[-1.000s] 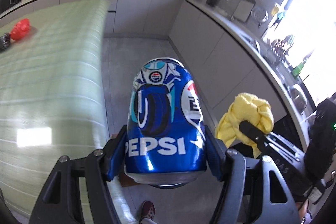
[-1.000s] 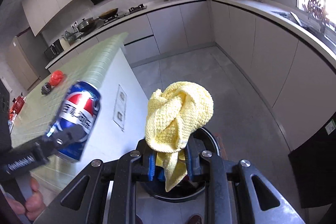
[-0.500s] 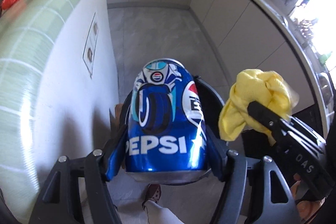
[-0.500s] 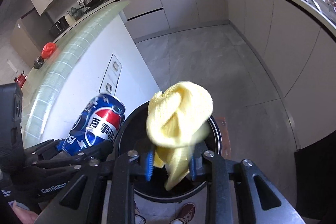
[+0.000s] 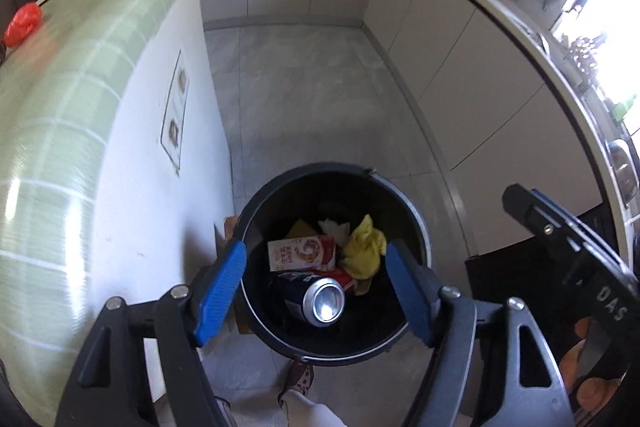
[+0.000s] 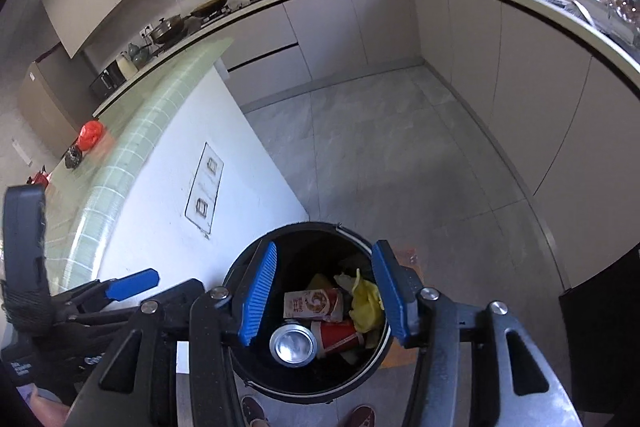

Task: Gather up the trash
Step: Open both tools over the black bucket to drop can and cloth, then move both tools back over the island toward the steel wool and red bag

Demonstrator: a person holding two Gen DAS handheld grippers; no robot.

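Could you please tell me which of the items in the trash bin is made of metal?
The Pepsi can, lying at the near side of the black trash bin with its silver end facing up. The yellow cloth and snack box beside it are soft or cardboard.

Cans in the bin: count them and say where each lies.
1. The can lies at the near side of the bin, its silver end up, beside the red cup and below the carton. More may be buried underneath.
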